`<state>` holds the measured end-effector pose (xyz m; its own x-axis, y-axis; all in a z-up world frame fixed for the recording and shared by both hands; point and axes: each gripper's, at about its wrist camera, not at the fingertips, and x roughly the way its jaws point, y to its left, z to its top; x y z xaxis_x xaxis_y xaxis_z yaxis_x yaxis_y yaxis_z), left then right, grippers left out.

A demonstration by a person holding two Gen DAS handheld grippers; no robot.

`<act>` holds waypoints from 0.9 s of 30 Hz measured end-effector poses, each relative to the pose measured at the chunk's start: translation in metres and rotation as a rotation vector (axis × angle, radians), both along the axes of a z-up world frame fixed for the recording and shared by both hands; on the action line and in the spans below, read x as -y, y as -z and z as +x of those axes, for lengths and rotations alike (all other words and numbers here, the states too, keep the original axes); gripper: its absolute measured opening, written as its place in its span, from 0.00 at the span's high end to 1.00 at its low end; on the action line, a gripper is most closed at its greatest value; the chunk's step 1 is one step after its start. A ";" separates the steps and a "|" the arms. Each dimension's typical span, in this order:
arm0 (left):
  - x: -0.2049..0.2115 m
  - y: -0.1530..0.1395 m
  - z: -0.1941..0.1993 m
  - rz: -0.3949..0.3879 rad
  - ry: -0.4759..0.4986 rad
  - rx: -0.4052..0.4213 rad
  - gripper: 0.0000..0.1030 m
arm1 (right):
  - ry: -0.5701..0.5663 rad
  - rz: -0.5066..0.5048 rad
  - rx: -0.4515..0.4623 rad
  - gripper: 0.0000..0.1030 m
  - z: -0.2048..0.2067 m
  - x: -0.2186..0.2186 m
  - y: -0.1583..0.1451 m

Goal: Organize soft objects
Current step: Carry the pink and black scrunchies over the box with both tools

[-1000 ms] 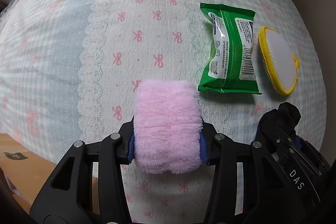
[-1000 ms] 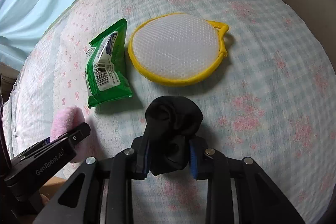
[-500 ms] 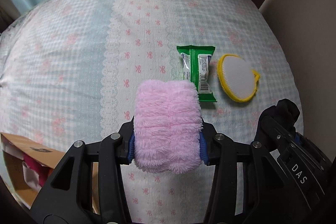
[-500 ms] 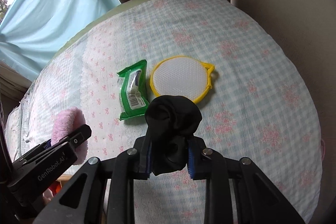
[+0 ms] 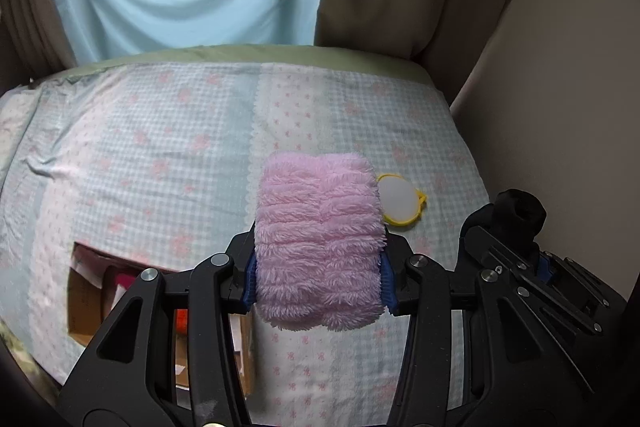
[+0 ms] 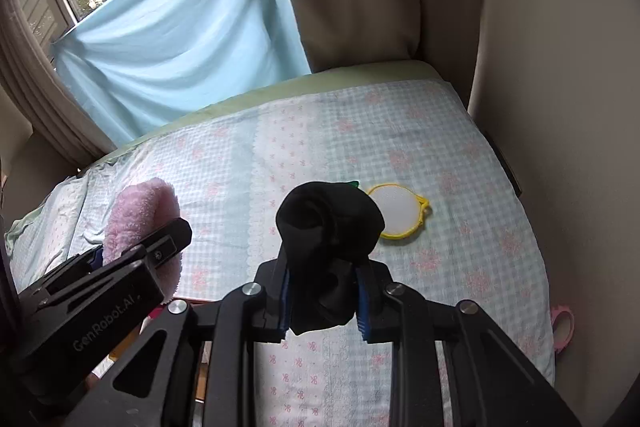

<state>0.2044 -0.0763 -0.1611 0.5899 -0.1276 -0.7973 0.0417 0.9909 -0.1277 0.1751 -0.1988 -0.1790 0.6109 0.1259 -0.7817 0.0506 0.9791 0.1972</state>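
The left gripper [image 5: 319,281] has its jaws clamped on a pink fluffy cloth [image 5: 318,243], held above the bed [image 5: 160,147]. The right gripper [image 6: 324,301] has its jaws clamped on a black rolled sock [image 6: 330,227], likewise aloft. A yellow-rimmed round pad [image 6: 396,211] lies on the bed beyond; the cloth partly hides it in the left view. A green item [image 6: 353,183] shows only a corner. A cardboard box [image 5: 86,303] is cut off by the gripper frame.
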 end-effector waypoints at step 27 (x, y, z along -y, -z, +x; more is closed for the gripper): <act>-0.280 0.051 -0.067 0.064 -0.038 -0.137 0.59 | -0.169 0.017 -0.134 0.77 -0.057 -0.248 0.026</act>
